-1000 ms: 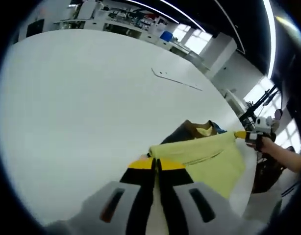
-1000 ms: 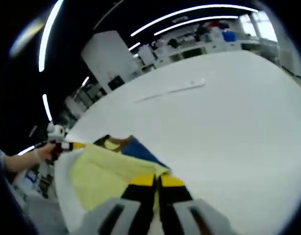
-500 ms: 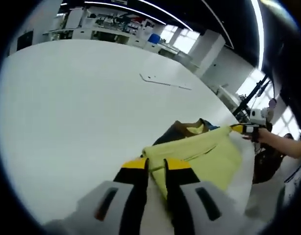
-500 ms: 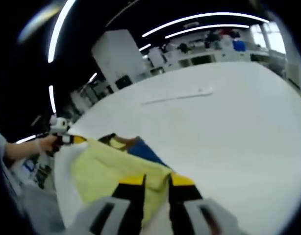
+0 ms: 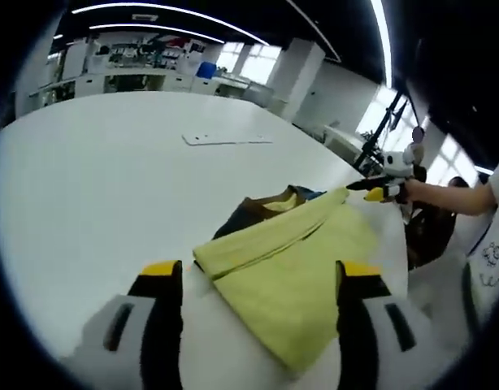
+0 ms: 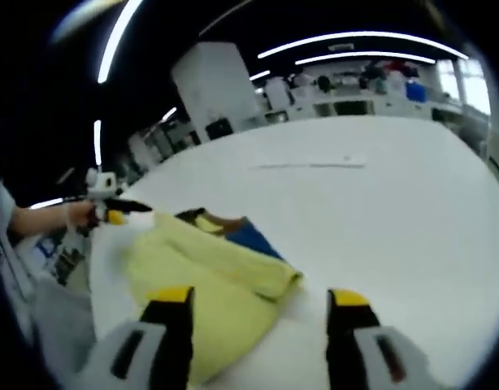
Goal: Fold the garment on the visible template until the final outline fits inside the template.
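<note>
A yellow garment (image 5: 302, 280) lies folded on the white table (image 5: 95, 179), with a thick folded edge toward the table's middle. Brown and blue cloth (image 5: 253, 210) pokes out from under its far side. My left gripper (image 5: 260, 272) stands open, its yellow-tipped jaws wide apart on either side of the fold's corner, holding nothing. My right gripper (image 6: 259, 296) is open too, straddling the other end of the yellow garment (image 6: 205, 280), beside the blue cloth (image 6: 251, 236). Each gripper appears small in the other's view, held by a hand: right gripper (image 5: 381, 192), left gripper (image 6: 117, 214).
A thin pale strip (image 5: 225, 140) lies on the table beyond the garment, also seen as the strip (image 6: 310, 165). The white table (image 6: 396, 219) stretches wide ahead. Benches and shelves line the far wall. A person's sleeve (image 5: 497, 203) is at the right.
Both grippers were shut on the yellow fold's corners; now both have opened wide and let it go. The fold lies on the table, and both cameras have shifted.
</note>
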A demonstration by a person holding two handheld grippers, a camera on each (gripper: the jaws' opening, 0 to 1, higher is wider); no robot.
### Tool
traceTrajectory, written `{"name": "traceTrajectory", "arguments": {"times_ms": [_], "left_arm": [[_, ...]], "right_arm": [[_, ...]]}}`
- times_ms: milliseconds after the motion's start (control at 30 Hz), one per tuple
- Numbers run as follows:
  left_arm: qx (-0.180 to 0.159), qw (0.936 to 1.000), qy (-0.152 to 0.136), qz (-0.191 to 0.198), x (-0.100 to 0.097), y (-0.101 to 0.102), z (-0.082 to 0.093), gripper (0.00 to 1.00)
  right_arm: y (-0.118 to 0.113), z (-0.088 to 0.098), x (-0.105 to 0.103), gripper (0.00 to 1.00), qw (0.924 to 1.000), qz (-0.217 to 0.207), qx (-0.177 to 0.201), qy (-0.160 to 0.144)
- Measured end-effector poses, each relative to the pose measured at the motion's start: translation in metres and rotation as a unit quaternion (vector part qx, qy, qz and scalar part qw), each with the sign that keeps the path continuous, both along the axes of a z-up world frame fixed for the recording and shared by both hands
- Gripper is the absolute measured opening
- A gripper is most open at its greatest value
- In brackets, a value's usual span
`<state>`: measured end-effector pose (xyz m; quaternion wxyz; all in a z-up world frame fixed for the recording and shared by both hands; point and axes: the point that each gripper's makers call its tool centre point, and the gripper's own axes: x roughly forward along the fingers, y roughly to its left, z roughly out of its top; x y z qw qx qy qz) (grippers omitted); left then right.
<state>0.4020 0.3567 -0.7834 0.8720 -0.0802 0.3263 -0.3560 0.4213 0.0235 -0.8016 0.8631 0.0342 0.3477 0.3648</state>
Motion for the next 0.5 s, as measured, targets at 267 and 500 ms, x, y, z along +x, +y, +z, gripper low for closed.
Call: {"name": "traceTrajectory", "arguments": {"times_ms": [267,500], "left_arm": [[0.000,0.9993,0.000,-0.039,-0.015,-0.015,0.002,0.99],[-0.004,0.9984,0.004,-0.057,-0.023,-0.023,0.001,0.99]], "right_arm": [[0.003,-0.001,-0.010,0.97,0.9999,0.005,-0.013,0.000],[0.010,0.001,-0.017,0.98,0.9998,0.016,-0.008,0.002]]}}
